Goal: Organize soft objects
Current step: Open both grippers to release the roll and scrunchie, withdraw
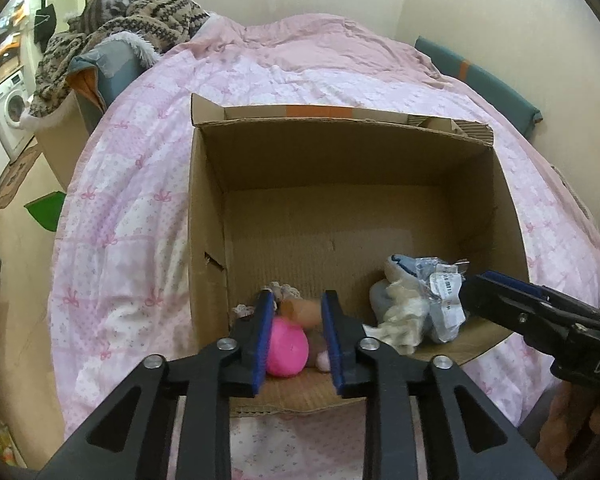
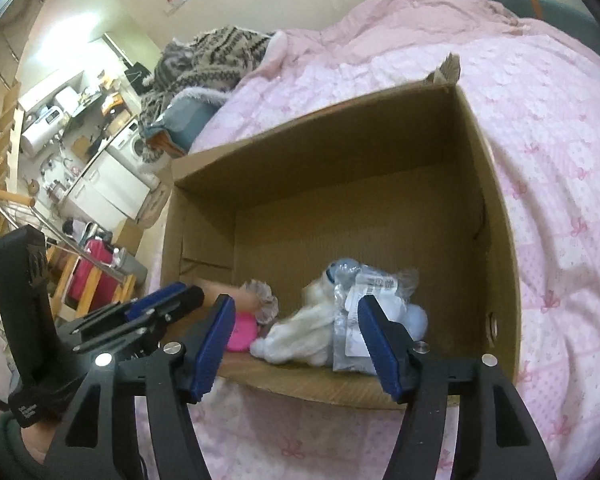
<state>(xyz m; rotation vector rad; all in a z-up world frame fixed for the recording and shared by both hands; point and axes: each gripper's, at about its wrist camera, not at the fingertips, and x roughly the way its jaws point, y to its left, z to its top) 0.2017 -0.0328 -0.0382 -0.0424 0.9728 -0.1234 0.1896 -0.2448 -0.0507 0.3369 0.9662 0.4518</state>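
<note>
An open cardboard box [image 1: 208, 216] [image 2: 496, 208] stands on the pink bed. Inside at the near left lies a doll with a pink ball-like body [image 1: 286, 344] [image 2: 242, 330], a tan part and a lace frill. At the near right lies a white plush toy [image 1: 400, 316] [image 2: 300, 338] with a clear plastic bag with a label [image 1: 444, 292] [image 2: 360, 312]. My left gripper [image 1: 296, 308] is open just above the doll, empty. My right gripper [image 2: 296, 324] is open over the box's near edge, in front of the plush and bag; it also shows in the left wrist view [image 1: 500, 292].
A pink quilt [image 1: 132, 200] [image 2: 560, 140] covers the bed around the box. A heap of patterned knit blankets [image 1: 140, 12] [image 2: 212, 60] lies at the bed's far left. A washing machine [image 1: 8, 108] and kitchen clutter stand at the left.
</note>
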